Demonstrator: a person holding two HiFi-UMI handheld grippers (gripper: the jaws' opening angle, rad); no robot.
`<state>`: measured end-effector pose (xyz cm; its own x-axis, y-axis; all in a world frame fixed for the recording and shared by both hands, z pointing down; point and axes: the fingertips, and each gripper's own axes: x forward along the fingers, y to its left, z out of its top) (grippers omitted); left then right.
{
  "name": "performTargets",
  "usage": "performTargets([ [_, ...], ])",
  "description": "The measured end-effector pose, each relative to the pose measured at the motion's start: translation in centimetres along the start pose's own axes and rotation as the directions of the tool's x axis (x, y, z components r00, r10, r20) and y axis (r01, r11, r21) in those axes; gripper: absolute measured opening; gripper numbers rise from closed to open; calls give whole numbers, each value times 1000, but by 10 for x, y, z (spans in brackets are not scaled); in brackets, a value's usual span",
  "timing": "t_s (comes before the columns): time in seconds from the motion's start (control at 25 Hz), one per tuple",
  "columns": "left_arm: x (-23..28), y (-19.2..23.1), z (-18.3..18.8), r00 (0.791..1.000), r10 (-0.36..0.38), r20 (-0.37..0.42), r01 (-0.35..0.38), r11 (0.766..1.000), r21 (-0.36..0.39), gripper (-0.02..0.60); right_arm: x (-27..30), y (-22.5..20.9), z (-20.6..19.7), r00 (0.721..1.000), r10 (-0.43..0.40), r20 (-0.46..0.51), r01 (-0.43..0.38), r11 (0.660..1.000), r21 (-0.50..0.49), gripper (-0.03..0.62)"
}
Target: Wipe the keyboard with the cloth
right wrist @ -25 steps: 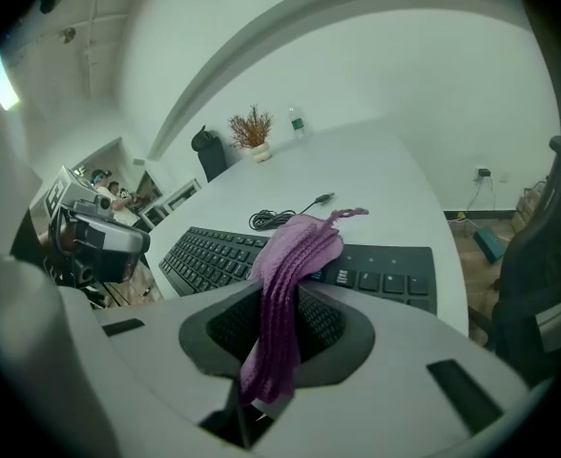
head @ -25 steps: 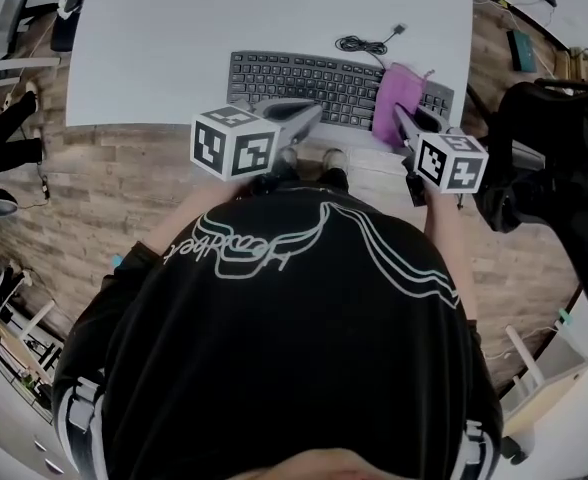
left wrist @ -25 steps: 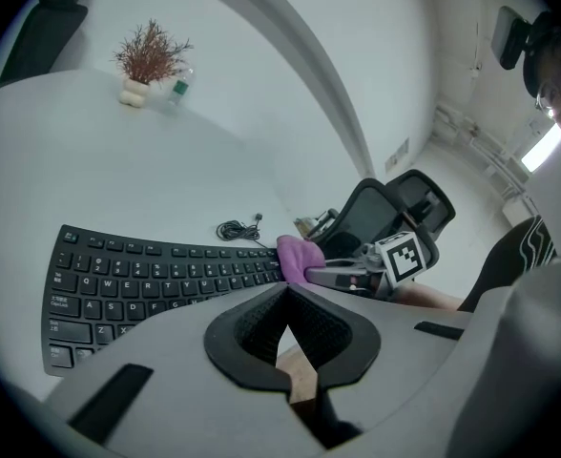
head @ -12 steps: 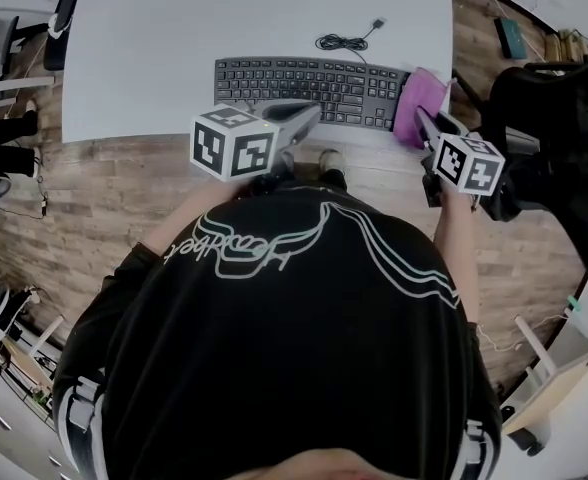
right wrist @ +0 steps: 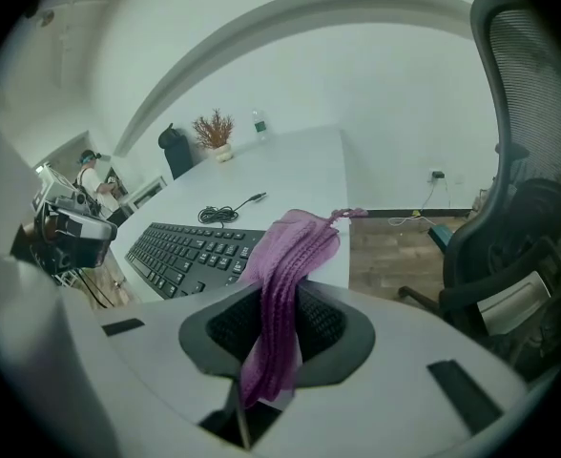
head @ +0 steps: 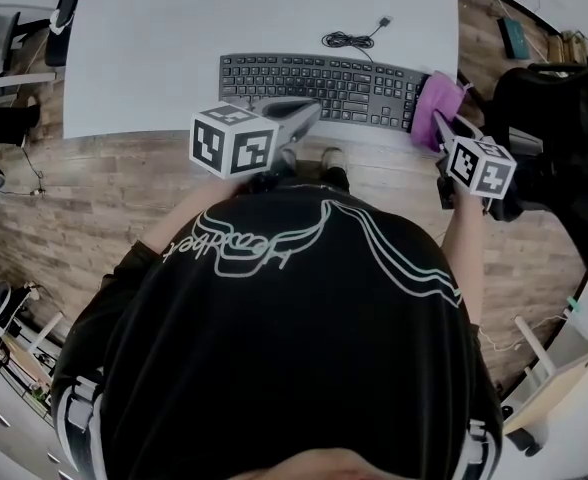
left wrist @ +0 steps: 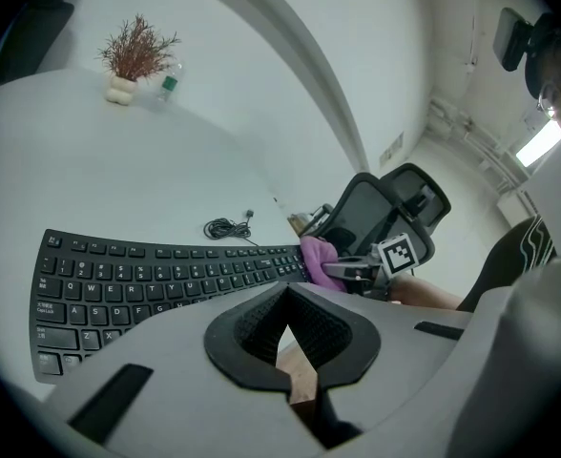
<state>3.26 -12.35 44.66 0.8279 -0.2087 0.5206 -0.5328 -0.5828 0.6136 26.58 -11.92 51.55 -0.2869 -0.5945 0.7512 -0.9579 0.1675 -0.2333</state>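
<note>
A black keyboard (head: 314,86) lies along the white table's near edge. My right gripper (head: 442,123) is shut on a purple knitted cloth (head: 434,96), which rests at the keyboard's right end by the table's corner. In the right gripper view the cloth (right wrist: 285,265) runs up from between the shut jaws (right wrist: 279,299), with the keyboard (right wrist: 190,251) to its left. My left gripper (head: 309,111) hovers at the keyboard's near edge, left of centre. Its jaws (left wrist: 285,299) are shut on nothing above the keyboard (left wrist: 156,280). The cloth (left wrist: 317,256) shows further right.
The keyboard's coiled cable (head: 352,39) lies behind it on the white table (head: 174,28). A small potted plant (left wrist: 133,60) stands at the table's far end. A black office chair (head: 549,118) stands close on the right, over wood floor (head: 104,188).
My right gripper has dragged the cloth rightward along the keyboard, from the number pad to the keyboard's right end. The left gripper has stayed where it was.
</note>
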Motion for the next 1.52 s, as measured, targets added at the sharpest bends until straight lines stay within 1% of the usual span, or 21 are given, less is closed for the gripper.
performTargets([
  [0.2,-8,3,0,1000,5,14,-5,1000,-3,5,-6,11,10,999,23,24,-23,1000,17,61],
  [0.32,-14,7,1,999,13,29,-12,1000,-9,5,-12,33,26,994,86,68,-86,996,1,61],
  [0.44,-23,14,1,999,24,45,-23,1000,-20,5,-14,69,47,971,203,126,-206,979,11,61],
  [0.52,-31,21,0,998,37,55,-36,999,-32,5,-13,91,62,954,258,152,-261,965,1,61],
  [0.72,-53,41,-3,993,76,86,-70,995,-71,5,2,140,83,927,340,159,-336,940,-54,61],
  [0.96,-76,56,-4,985,115,126,-102,989,-107,5,30,188,81,896,426,125,-422,904,-64,61],
  [1.04,-84,61,-6,982,130,135,-114,986,-120,5,42,200,74,892,442,96,-438,897,-62,61],
  [1.16,-93,68,-7,979,145,145,-124,982,-142,5,56,208,64,898,437,56,-433,899,-69,61],
  [1.32,-102,73,-7,975,157,159,-131,978,-162,5,65,216,58,897,440,39,-437,897,-62,61],
  [1.4,-103,74,-7,974,155,164,-127,977,-169,5,68,219,54,899,438,25,-435,897,-79,61],
  [1.52,-102,74,-8,975,149,162,-123,979,-164,5,74,218,47,912,410,4,-406,906,-119,61],
])
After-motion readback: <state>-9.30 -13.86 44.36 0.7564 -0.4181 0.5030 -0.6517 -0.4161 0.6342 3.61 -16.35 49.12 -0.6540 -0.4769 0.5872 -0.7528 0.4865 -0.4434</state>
